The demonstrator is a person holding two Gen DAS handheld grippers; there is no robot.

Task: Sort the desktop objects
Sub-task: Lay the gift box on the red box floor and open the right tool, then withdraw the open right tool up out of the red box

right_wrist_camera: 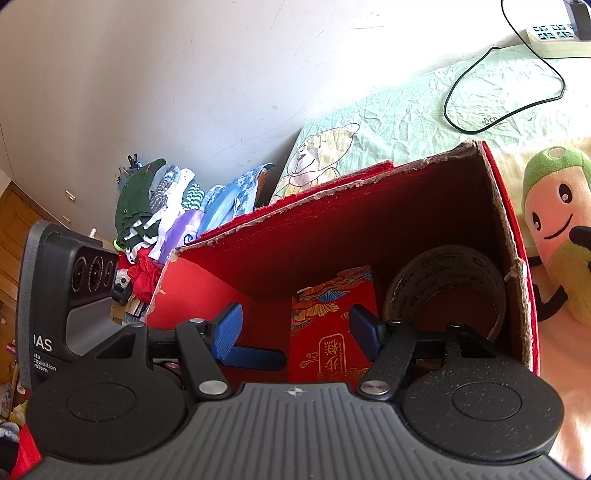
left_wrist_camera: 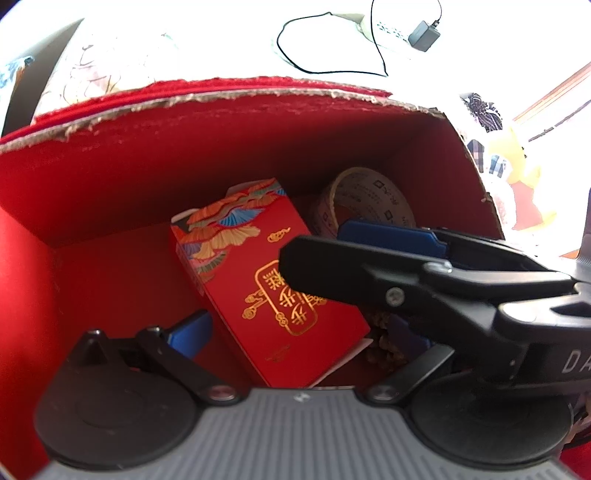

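Observation:
An open red cardboard box (left_wrist_camera: 258, 92) (right_wrist_camera: 332, 229) with torn rims holds a red gift packet (left_wrist_camera: 266, 280) (right_wrist_camera: 325, 332) with gold lettering. A printed tape roll (left_wrist_camera: 369, 199) (right_wrist_camera: 443, 280) stands in its right corner. My left gripper (left_wrist_camera: 295, 332) is open low inside the box. The packet lies between its blue pads (left_wrist_camera: 188, 332); whether they touch it cannot be told. My right gripper (right_wrist_camera: 295, 328) (left_wrist_camera: 314, 245) is open just above the packet, holding nothing. It crosses in from the right and hides the left gripper's right finger.
A brown clump (left_wrist_camera: 384, 343) lies in the box by the packet's corner. A plush toy (right_wrist_camera: 557, 229) leans against the box's right wall. A power strip (right_wrist_camera: 554, 35), black cable (right_wrist_camera: 465, 92) and charger (left_wrist_camera: 424, 35) lie on the sheet behind. Piled clothes (right_wrist_camera: 166, 214) sit at left.

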